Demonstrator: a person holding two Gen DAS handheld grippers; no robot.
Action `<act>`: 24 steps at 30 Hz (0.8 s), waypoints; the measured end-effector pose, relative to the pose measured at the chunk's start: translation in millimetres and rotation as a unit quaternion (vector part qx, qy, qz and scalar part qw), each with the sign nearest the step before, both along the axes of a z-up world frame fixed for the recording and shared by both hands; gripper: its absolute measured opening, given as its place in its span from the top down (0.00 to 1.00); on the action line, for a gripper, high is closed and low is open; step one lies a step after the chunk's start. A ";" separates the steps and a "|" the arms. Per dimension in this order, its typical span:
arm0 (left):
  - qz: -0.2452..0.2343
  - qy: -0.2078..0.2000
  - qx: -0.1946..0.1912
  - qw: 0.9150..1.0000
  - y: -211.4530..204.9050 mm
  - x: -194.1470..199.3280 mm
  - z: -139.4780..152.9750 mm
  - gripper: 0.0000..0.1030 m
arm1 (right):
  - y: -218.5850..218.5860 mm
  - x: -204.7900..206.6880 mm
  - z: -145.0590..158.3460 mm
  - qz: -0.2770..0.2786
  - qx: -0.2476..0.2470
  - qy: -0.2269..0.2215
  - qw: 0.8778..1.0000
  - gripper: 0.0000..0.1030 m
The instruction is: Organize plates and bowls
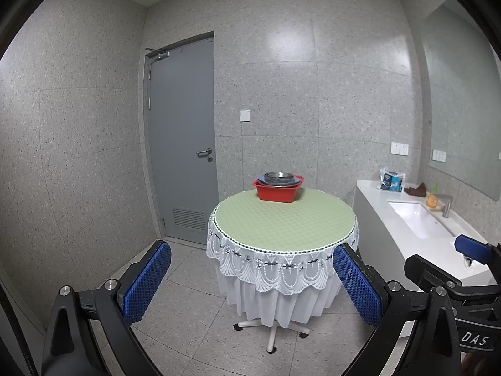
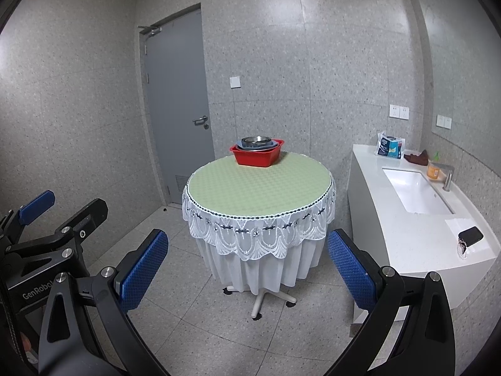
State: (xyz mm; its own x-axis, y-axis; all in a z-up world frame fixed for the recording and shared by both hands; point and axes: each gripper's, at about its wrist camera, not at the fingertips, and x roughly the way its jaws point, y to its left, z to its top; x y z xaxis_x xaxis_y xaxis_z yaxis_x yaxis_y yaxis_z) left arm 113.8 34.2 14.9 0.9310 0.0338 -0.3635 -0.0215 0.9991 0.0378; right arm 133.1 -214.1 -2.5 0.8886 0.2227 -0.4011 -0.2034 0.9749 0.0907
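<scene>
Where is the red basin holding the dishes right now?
In both wrist views the red basin sits at the far edge of the round table, in front of the speckled wall, right of the grey door.

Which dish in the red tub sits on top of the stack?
The metal bowl, shiny and steel-coloured, sits topmost in the red tub. The blue-grey plate lies under it, its rim poking out at the sides.

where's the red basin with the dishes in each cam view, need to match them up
Left wrist: the red basin sits just above picture centre, at the far edge of the round table.
Right wrist: the red basin is slightly left of centre and higher up, again on the table's far edge.
Shared landmark: the grey door, left of the basin in both.
</scene>
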 end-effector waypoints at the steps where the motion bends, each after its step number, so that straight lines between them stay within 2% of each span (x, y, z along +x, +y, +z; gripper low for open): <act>1: 0.000 0.000 0.001 1.000 0.1 -0.5 0.2 0.01 | -0.7 0.9 -0.5 0.001 0.000 0.001 1.000 0.00; 24: 0.000 -0.002 0.002 1.000 -0.6 0.1 -4.5 0.01 | -4.1 1.3 -1.8 0.002 0.001 0.004 1.000 0.00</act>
State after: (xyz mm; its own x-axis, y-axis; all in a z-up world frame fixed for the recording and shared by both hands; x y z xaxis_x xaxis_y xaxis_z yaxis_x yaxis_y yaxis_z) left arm 113.9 33.6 10.4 0.9321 0.0355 -0.3605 -0.0220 0.9989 0.0415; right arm 134.3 -218.2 -4.3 0.8850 0.2259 -0.4071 -0.2058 0.9741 0.0933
